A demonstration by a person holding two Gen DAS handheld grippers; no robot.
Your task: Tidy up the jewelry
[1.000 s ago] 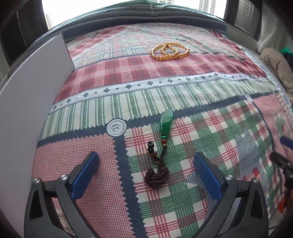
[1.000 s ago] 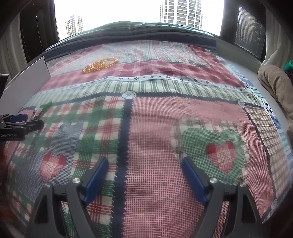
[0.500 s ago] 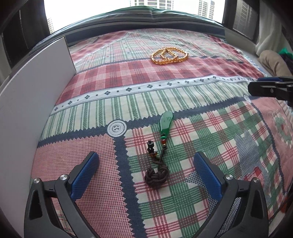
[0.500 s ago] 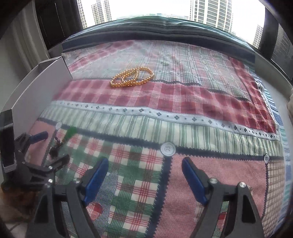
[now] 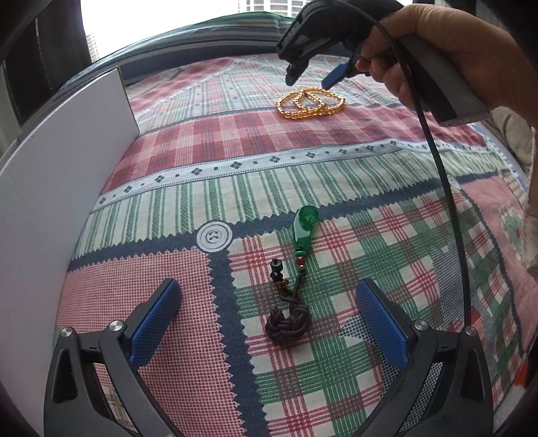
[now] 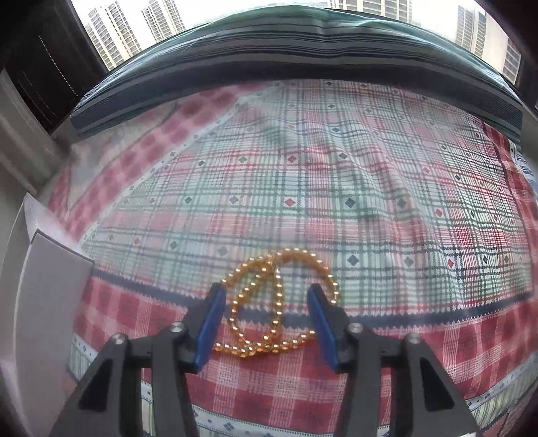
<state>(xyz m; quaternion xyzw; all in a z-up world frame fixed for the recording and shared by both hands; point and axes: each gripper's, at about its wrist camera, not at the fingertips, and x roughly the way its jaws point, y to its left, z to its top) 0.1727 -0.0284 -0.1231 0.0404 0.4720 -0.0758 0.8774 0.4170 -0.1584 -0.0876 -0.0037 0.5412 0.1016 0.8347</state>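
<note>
Patchwork bedspread (image 5: 235, 141) unchanged; right gripper (image 6: 265, 316) (jaws closing) now straddles gold bead bracelet (image 6: 279, 302); left gripper (image 5: 269, 322) spread.

Daylight from window (image 6: 255, 13) at top of both views, sky blown out to white. Light soft, even; shadows on bedspread (image 5: 336, 161) faint. Strong fisheye bending, dark vignette at corners. Left wrist view sharp throughout. Right wrist view smeared by motion: plaid pattern hazy, gold bead bracelets (image 6: 279, 302) slightly soft, left edge washed out.
</note>
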